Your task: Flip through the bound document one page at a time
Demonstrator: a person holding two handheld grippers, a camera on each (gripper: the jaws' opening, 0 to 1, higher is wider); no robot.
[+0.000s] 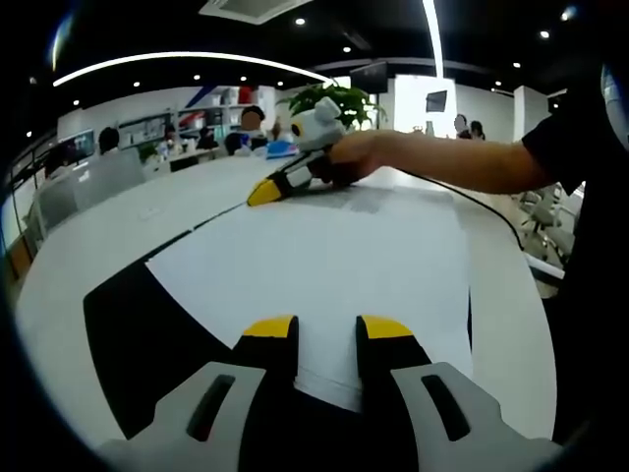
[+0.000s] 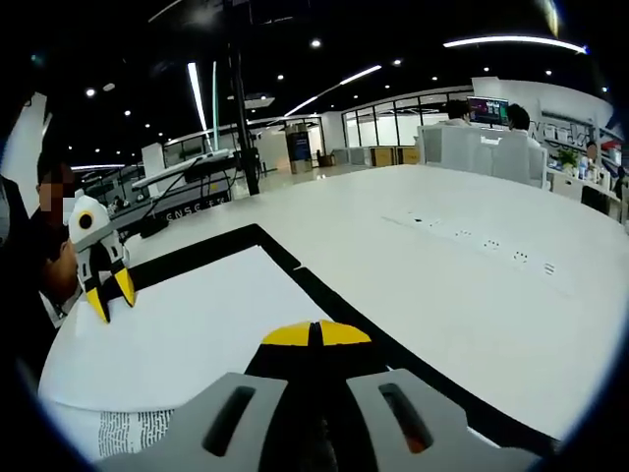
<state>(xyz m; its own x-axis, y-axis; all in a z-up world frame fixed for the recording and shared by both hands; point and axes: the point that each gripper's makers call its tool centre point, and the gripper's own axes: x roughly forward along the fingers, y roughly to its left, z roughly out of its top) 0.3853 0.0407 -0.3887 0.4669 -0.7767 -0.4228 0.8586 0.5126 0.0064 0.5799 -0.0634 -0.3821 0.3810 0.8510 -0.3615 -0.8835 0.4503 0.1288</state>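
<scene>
The bound document (image 1: pixel 324 265) lies open on a black backing (image 1: pixel 147 334), its top page blank white. My left gripper (image 1: pixel 327 329) is open, its yellow tips straddling the page's near edge. Across the page, a person's hand holds my right gripper (image 1: pixel 263 191) low at the far edge, near a corner. In the right gripper view, the right gripper (image 2: pixel 314 334) is shut, its tips together at the edge of the white page (image 2: pixel 187 334). I cannot tell whether a sheet is between them. Printed text (image 2: pixel 128 430) shows beneath the page. The left gripper (image 2: pixel 111 293) appears at the left, open.
The document sits on a large white table (image 2: pixel 462 295) with socket plates (image 2: pixel 491 246) set into it. A black cable (image 1: pixel 491 208) runs across the table on the right. People sit at desks in the background, and a green plant (image 1: pixel 339 98) stands beyond the table.
</scene>
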